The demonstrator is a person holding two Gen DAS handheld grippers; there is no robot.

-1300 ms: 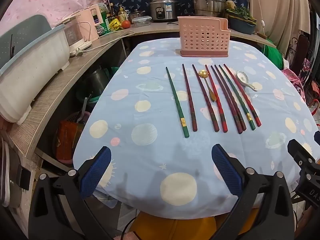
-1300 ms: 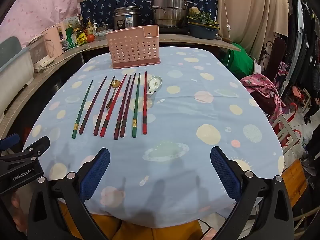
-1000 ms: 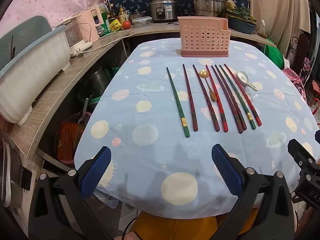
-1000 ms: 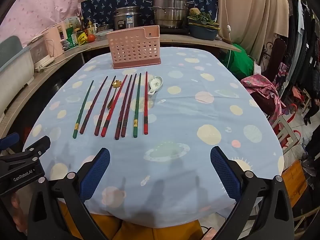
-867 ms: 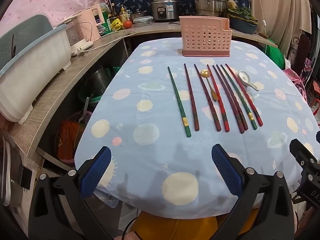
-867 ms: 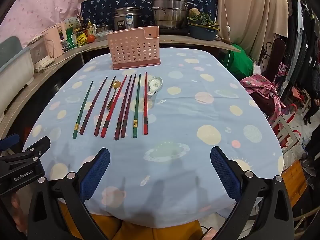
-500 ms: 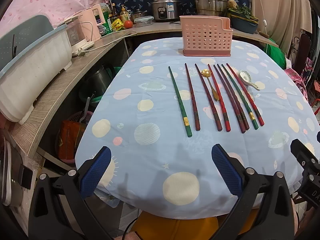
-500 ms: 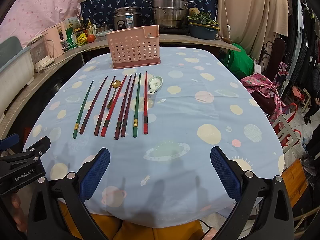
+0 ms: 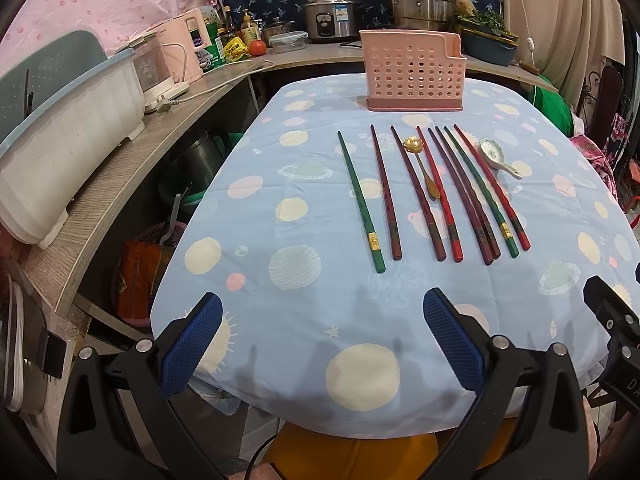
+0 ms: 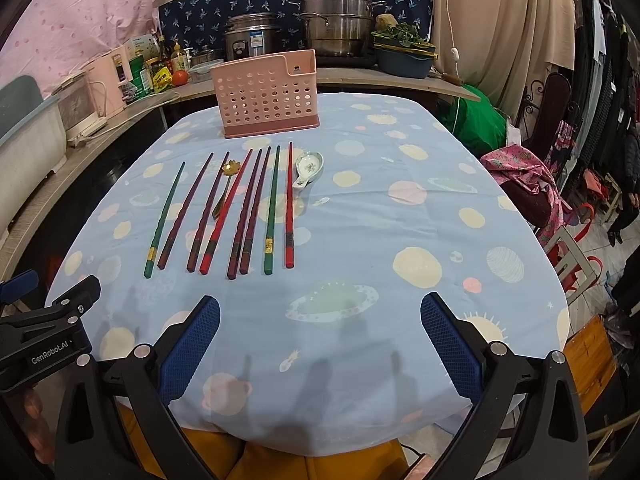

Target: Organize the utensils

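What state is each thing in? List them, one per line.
Left gripper: jaws open, empty.
Right gripper: jaws open, empty.
Pink perforated plastic utensil basket: upright, nothing showing above its rim.
Eight red and green chopsticks: lying flat in a row.
Gold flower-shaped metal spoon: lying between chopsticks.
White ceramic soup spoon: lying bowl up, beside the row.

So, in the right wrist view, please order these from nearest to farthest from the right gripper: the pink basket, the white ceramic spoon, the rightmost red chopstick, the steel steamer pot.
From the right gripper:
1. Rightmost red chopstick, on the cloth, its near end closest.
2. White ceramic spoon, just right of that chopstick's far half.
3. Pink basket, upright beyond the row.
4. Steel steamer pot, on the counter behind the table.
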